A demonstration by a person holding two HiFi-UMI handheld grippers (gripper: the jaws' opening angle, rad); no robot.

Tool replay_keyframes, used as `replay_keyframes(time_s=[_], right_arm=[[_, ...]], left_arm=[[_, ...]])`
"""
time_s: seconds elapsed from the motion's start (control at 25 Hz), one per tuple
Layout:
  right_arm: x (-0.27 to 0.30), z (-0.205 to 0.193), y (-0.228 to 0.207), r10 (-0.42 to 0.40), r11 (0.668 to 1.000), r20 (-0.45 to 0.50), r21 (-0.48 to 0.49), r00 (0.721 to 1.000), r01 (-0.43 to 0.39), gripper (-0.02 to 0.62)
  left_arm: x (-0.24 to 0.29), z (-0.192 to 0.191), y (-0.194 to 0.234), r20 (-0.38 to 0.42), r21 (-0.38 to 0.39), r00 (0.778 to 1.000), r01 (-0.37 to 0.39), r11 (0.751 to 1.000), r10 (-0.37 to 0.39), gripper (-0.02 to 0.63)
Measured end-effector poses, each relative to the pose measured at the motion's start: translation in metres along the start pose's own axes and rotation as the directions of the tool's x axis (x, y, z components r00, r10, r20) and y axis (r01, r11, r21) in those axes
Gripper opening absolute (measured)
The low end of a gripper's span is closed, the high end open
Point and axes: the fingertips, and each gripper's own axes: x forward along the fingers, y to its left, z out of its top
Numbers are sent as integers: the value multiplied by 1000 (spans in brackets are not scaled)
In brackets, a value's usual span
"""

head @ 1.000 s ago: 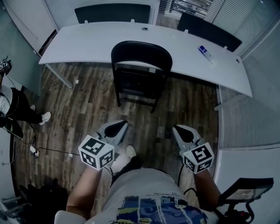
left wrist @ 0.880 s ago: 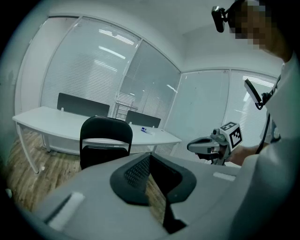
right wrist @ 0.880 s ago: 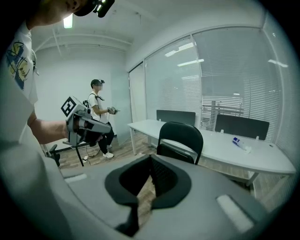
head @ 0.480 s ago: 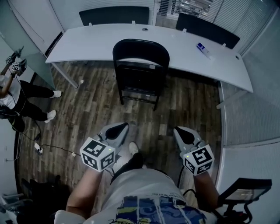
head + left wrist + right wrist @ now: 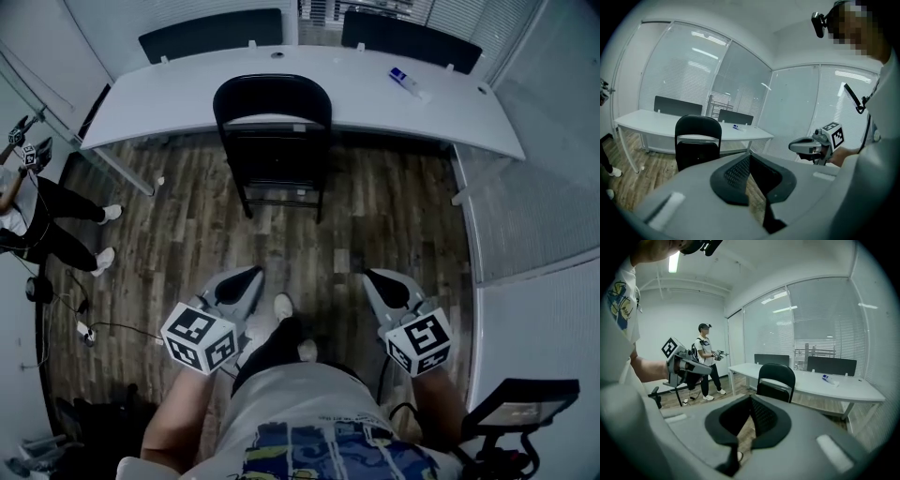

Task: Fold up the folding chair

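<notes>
1. The folding chair (image 5: 272, 141) stands unfolded on the wooden floor (image 5: 403, 216). It is black, drawn up to the long white table (image 5: 169, 98), with its curved back turned toward the person.
2. The left gripper (image 5: 246, 277) points toward the chair and is well apart from it. Its jaws are pressed together with nothing between them (the left gripper view shows the dark pads meeting).
3. The right gripper (image 5: 380, 281) is held level with the left one, also well short of the chair. Its jaws are likewise closed on nothing.
4. Each gripper carries a marker cube, one on the left (image 5: 197, 337) and one on the right (image 5: 419, 340). Their faces bear black-and-white square patterns, with no letters or words.
5. A small blue-and-white item (image 5: 408, 82) lies on the table toward its right end. Its label is too small to read.
6. The person's shirt (image 5: 319, 441) has a blue and yellow print. The line of small writing above it cannot be read.
7. A second person (image 5: 37, 216) stands at the left edge of the head view, in dark trousers and white shoes, holding up a similar marked gripper.
</notes>
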Motion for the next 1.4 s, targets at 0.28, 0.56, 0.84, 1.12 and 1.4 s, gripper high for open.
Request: replay_keyframes(time_s=[0.28,0.56,0.84,1.12,1.4], right_arm=[[-5,-5,23,-8,1000,11,14,1000,8,3],[-2,0,47,-30,1000,-3,-9,1000,30,3],[32,14,127,-45,999,-13,-26,999,45,3],[46,31,128,-45,999,-26,-23,999,45,3],[53,37,131,-69,998,-40,-14,997,68,3]], left_arm=[[-20,-5,-6,-2,20,1000,14,1000,-14,5],[-43,-22,2,-8,21,999,40,999,-40,5],[-111,-30,44,13,33,997,78,996,-78,5],[-120,-24,62,-14,16,997,76,997,-76,5],[-115,-19,67,-37,22,991,131,991,-130,6]])
